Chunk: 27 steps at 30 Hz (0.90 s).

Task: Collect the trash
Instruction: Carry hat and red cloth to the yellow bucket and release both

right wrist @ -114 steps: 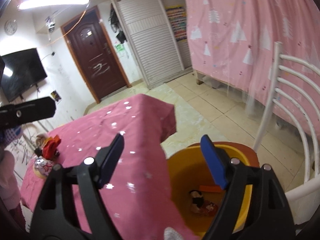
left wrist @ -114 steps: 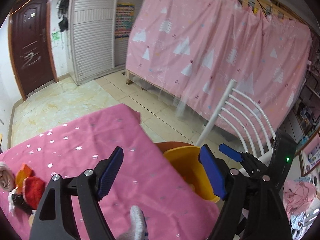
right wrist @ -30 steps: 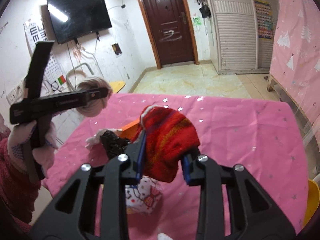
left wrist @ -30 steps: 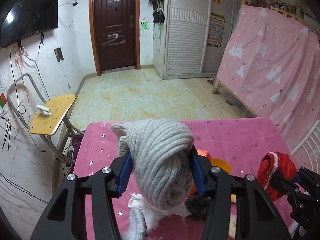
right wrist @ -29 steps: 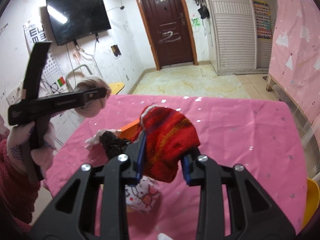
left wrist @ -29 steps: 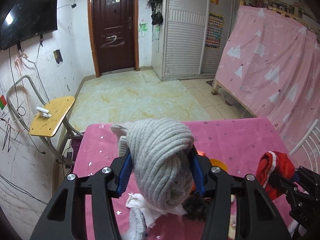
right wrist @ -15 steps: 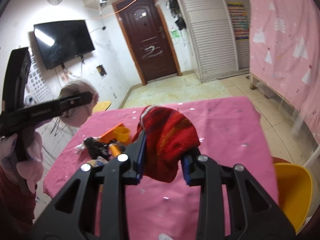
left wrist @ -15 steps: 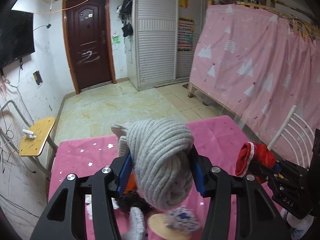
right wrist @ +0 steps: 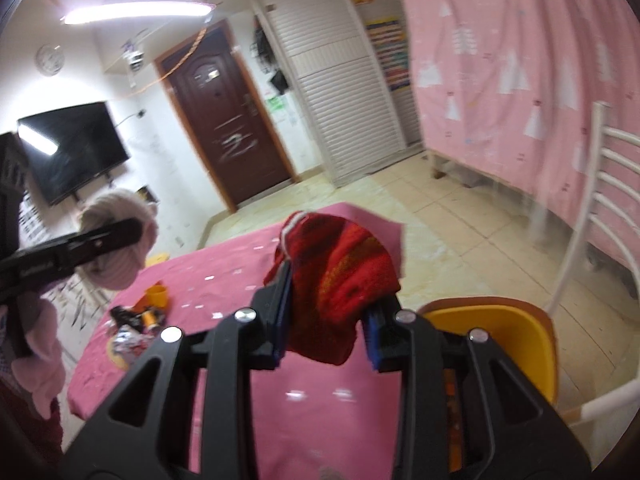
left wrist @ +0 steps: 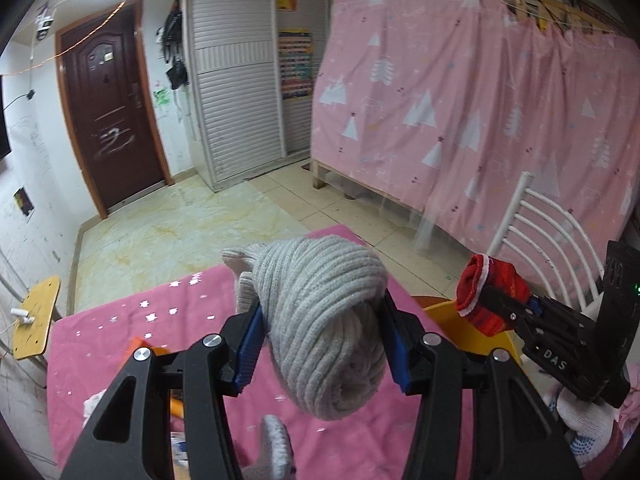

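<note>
Left gripper (left wrist: 320,344) clenched on a rolled grey ribbed knit sock (left wrist: 324,320), bulging well above and below the blue pads, loose end poking up at far left. Right gripper (right wrist: 326,320) clamped on a bunched red knit sock (right wrist: 340,276) with orange streaks and a white cuff edge, hanging between the jaws above the pink tablecloth (right wrist: 224,276). Yellow bin (right wrist: 504,328) just right of the table edge, close below the red sock, beside a white chair (right wrist: 592,216).

Only in the right wrist view: leftover litter (right wrist: 136,320) on the far left of the cloth, including an orange cup (right wrist: 157,295); wall television (right wrist: 68,152). Only in the left wrist view: yellow stool (left wrist: 34,322) at left; gloved hand (left wrist: 584,416) behind the right gripper.
</note>
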Each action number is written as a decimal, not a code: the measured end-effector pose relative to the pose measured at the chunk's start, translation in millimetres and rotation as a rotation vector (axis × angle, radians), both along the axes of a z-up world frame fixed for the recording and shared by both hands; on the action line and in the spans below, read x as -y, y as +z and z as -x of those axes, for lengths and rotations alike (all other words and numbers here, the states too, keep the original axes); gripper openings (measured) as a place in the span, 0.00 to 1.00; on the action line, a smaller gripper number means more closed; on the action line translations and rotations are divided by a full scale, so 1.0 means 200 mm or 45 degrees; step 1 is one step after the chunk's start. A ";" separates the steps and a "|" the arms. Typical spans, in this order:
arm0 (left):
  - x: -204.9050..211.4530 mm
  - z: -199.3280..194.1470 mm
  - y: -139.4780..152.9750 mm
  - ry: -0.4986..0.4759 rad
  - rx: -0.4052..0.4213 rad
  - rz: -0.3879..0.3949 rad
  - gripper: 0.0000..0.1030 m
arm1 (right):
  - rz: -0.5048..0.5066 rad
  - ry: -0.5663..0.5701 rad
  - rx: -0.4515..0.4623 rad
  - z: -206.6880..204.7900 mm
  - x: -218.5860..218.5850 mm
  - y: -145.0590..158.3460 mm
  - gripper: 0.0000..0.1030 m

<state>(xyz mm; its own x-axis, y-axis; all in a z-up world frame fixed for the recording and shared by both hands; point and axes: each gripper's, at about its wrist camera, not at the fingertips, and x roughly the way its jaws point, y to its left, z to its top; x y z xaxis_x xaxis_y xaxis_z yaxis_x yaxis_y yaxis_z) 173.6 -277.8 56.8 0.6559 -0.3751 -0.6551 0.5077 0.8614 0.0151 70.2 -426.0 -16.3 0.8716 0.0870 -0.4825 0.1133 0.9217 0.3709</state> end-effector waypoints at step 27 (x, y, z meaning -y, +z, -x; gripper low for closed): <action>0.91 0.12 -0.28 -0.300 -0.194 0.012 0.52 | -0.219 -0.396 0.027 0.25 0.63 -0.22 0.61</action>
<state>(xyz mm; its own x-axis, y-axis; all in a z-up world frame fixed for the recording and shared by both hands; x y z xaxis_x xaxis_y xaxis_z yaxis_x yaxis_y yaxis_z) 150.2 -459.9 1.8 0.4438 -0.5123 -0.7353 0.6898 0.7191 -0.0846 19.6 -551.6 -60.2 0.8787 -0.1055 -0.4656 0.3692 0.7685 0.5226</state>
